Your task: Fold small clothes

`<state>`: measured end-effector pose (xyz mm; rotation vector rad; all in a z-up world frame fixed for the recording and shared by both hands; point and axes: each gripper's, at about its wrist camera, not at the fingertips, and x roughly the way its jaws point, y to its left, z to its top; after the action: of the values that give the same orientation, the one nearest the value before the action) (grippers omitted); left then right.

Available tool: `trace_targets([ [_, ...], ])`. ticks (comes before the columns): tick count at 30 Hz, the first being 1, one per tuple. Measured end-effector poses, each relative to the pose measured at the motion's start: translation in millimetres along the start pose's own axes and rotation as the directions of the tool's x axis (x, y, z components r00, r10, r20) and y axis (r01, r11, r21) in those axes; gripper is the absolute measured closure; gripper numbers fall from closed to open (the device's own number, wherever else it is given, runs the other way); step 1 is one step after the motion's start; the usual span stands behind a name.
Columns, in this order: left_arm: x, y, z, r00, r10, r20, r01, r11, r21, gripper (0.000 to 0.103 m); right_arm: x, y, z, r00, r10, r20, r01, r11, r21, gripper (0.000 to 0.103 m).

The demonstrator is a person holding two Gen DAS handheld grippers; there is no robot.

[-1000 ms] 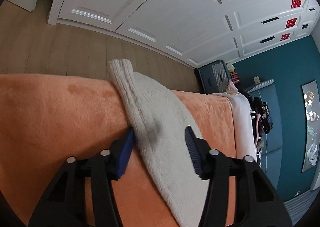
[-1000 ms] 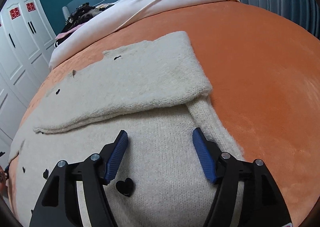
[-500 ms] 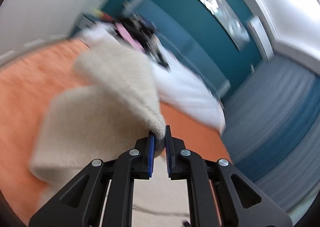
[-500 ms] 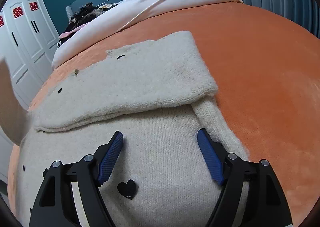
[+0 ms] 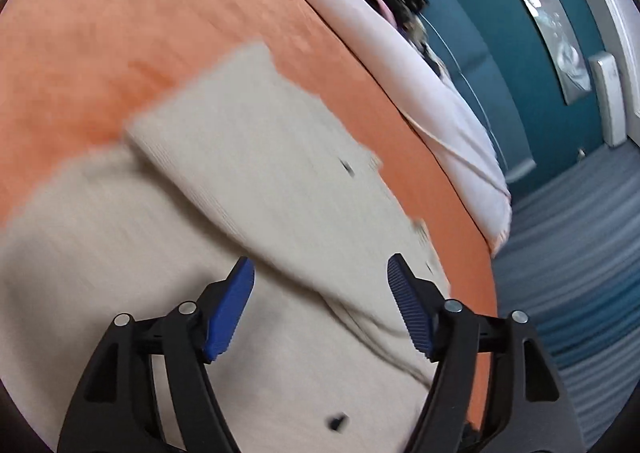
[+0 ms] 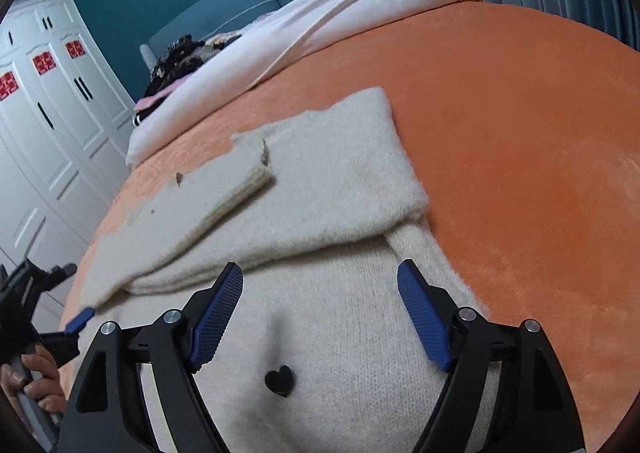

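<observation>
R gripper (image 6: 320, 313): jaws wide apart, empty, low over hem end of cream sweater (image 6: 320, 333), black heart patch (image 6: 280, 380) just below the gap. L gripper (image 5: 320, 305): jaws also spread, holding nothing, over sweater's other side; view motion-blurred.

Sweater lies flat on orange bed cover (image 6: 520, 173). Both sleeves folded in across the body: R sleeve (image 6: 340, 181) underneath, L sleeve cuff (image 6: 244, 181) on top, ending approx mid-chest.

Key relation: sweater long axis runs away from R gripper, hem nearest, collar end farthest. Judgement: next fold likely hem toward collar; both grippers near hem side, R slightly better placed.

Beyond: white duvet (image 6: 320, 21), dark clothes pile (image 6: 180, 57). No containers seen.
</observation>
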<state>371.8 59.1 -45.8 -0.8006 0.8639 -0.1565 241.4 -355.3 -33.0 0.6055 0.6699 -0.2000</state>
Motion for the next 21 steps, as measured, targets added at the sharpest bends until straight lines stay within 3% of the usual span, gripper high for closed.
trace_targets([
  [4, -9, 51, 37, 0.999, 0.034, 0.022, -0.030, 0.990, -0.135, 0.036, 21, 18, 38, 0.998, 0.057, -0.006, -0.057, 0.997, 0.054, 0.024],
  [6, 3, 70, 45, 1.000, 0.026, -0.007, -0.027, 0.975, -0.220, 0.036, 54, 28, 50, 0.995, 0.044, -0.091, -0.040, 0.998, 0.045, 0.024],
  [8, 9, 75, 44, 0.999, 0.023, -0.026, -0.028, 0.968, -0.251, 0.044, 91, 36, 50, 0.982, -0.010, -0.190, 0.018, 0.999, 0.038, 0.024],
  [9, 11, 74, 44, 0.999, 0.031, -0.025, -0.037, 0.970, -0.241, 0.053, 102, 40, 48, 0.974, -0.021, -0.226, 0.029, 0.999, 0.035, 0.031],
  [10, 5, 74, 46, 0.999, 0.036, -0.021, -0.040, 0.973, -0.227, 0.073, 111, 47, 47, 0.968, -0.027, -0.249, 0.034, 0.999, 0.026, 0.041],
  [11, 6, 68, 49, 1.000, 0.021, -0.016, -0.024, 0.977, -0.211, 0.083, 112, 54, 46, 0.968, -0.005, -0.252, 0.011, 1.000, 0.021, 0.079],
  [12, 4, 61, 54, 1.000, -0.003, -0.004, 0.002, 0.980, -0.197, 0.093, 105, 65, 52, 0.971, 0.064, -0.232, -0.059, 0.998, 0.029, 0.097],
  [15, -16, 47, 65, 0.996, -0.034, 0.084, 0.044, 0.992, -0.121, 0.095, 57, 85, 68, 0.984, 0.174, -0.045, -0.174, 0.985, 0.004, 0.098],
  [17, -15, 48, 67, 0.996, -0.009, 0.093, 0.016, 0.997, -0.072, 0.095, 42, 75, 62, 0.989, 0.148, 0.015, -0.148, 0.989, 0.001, 0.098],
  [19, -3, 58, 59, 0.998, 0.036, 0.056, -0.034, 0.998, -0.046, 0.095, 64, 49, 45, 0.997, 0.061, -0.057, -0.059, 0.998, 0.027, 0.098],
  [20, 8, 69, 53, 0.996, 0.080, 0.026, -0.079, 0.996, -0.049, 0.095, 88, 30, 26, 0.987, -0.015, -0.157, 0.023, 0.998, 0.051, 0.099],
  [21, 18, 82, 44, 0.994, 0.106, -0.001, -0.106, 0.992, -0.064, 0.096, 99, 17, 12, 0.979, -0.019, -0.205, 0.033, 0.997, 0.065, 0.101],
])
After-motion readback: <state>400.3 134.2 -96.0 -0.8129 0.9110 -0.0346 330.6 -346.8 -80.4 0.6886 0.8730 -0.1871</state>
